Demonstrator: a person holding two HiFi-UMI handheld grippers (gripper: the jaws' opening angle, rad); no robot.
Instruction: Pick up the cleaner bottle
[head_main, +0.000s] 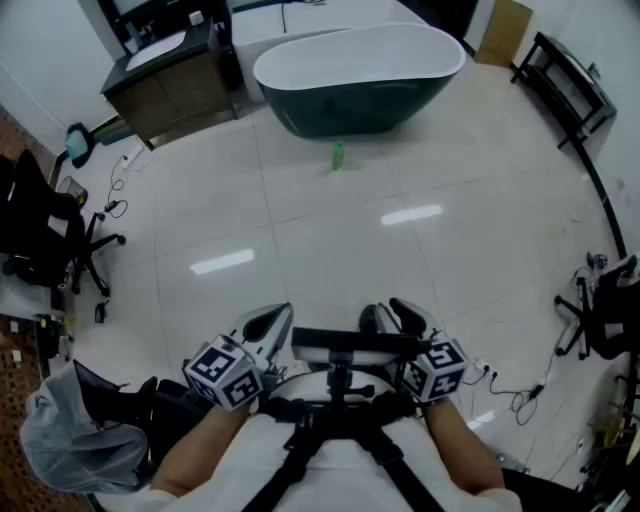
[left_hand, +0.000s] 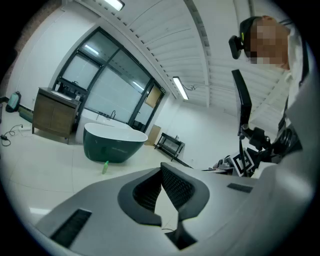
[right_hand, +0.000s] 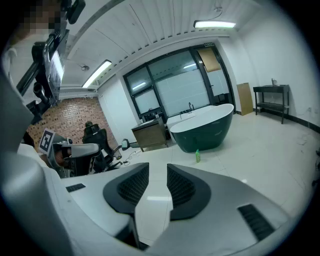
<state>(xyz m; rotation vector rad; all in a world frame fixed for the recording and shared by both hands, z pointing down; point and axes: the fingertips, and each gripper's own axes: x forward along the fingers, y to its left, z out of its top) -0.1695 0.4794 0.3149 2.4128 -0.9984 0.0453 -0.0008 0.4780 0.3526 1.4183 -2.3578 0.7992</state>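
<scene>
Close to the person's chest, the left gripper (left_hand: 161, 169) has its jaws pressed together with nothing between them. Beside it, the right gripper (right_hand: 158, 169) holds its jaws wide apart and empty, with only tile showing in the gap. Both point out over the pale tiled floor (head_main: 330, 240). Well beyond them, the small green cleaner bottle (head_main: 338, 155) stands upright on the floor, just in front of the dark green bathtub (head_main: 360, 75). A wooden cabinet (head_main: 165, 90) stands left of the tub.
</scene>
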